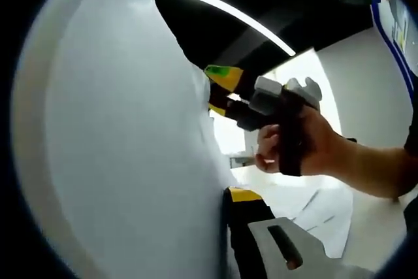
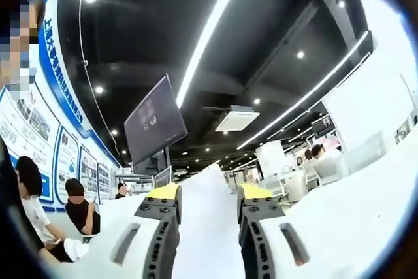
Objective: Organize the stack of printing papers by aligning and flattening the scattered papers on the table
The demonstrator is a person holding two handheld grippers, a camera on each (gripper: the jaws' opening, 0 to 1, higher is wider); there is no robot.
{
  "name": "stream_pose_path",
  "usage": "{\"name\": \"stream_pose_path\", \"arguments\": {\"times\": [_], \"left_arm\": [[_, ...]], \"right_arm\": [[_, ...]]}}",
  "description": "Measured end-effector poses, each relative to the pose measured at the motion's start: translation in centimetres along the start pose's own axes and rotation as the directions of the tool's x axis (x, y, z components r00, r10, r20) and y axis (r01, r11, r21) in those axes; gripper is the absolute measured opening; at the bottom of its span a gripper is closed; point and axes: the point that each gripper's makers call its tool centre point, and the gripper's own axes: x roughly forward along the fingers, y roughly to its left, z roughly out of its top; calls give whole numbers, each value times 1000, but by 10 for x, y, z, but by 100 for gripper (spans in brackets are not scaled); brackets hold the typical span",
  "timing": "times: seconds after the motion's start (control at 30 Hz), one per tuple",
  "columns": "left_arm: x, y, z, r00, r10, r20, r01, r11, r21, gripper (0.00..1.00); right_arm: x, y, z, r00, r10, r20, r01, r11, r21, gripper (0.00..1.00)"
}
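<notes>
A white stack of printing paper stands upright and close in the left gripper view, hiding my left gripper's left jaw. Its right jaw's yellow pad presses the sheet's edge, so the gripper looks shut on the stack. A hand holds my right gripper, whose yellow tips clamp the same stack's far edge higher up. In the right gripper view my right gripper is shut on the paper stack, which rises between both yellow pads.
More loose white sheets lie on the table below the hand. The right gripper view tilts up at a dark ceiling with light strips and a hanging monitor. Seated people are at the left.
</notes>
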Motion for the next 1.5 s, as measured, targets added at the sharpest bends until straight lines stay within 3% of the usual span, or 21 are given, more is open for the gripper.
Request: {"name": "stream_pose_path", "arguments": {"times": [0.2, 0.83, 1.2, 1.5], "left_arm": [[0, 0, 0, 1000, 1, 0, -1, 1000, 0, 7], [-1, 3, 0, 1000, 6, -2, -6, 1000, -1, 8], [-2, 9, -2, 1000, 9, -3, -9, 1000, -2, 8], [-1, 8, -2, 1000, 12, -4, -12, 1000, 1, 8]], "right_arm": [[0, -1, -4, 1000, -10, -16, 10, 1000, -11, 38], [1, -11, -13, 997, -61, -55, 61, 998, 12, 76], [0, -13, -13, 996, -76, -52, 77, 997, 14, 87], [-2, -10, -16, 993, -75, -86, 72, 996, -44, 90]]}}
